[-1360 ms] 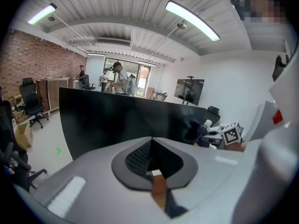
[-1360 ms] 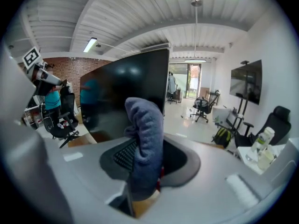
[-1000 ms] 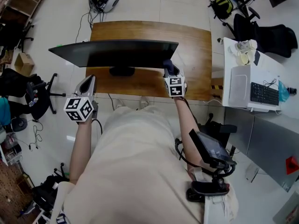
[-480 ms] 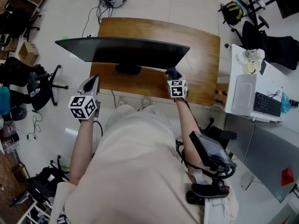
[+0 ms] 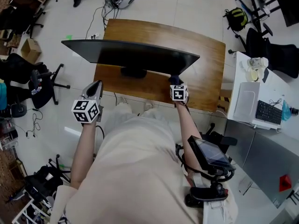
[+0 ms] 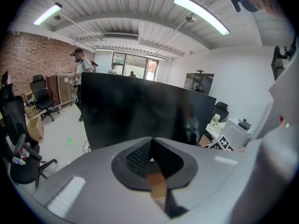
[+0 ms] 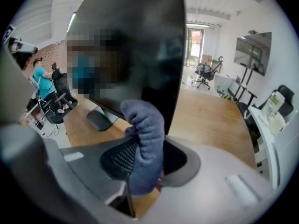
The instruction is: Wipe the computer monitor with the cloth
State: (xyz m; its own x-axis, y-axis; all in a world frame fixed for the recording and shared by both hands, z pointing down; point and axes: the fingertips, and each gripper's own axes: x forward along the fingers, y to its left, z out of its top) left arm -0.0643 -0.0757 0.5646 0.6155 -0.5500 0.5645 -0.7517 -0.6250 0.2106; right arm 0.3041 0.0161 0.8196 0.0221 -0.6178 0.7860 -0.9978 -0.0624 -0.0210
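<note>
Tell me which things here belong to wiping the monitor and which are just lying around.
For the job:
- computer monitor
- grey-blue cloth, clamped in the right gripper
- wooden desk under the monitor

Lying about:
- left gripper, shut on nothing, off to the side
- keyboard
- backpack
- cardboard box
- office chair

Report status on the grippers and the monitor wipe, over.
Left gripper shut, empty, short of the monitor. Right gripper shut on the cloth, at the monitor's right edge. Nothing visible blocking the monitor.
</note>
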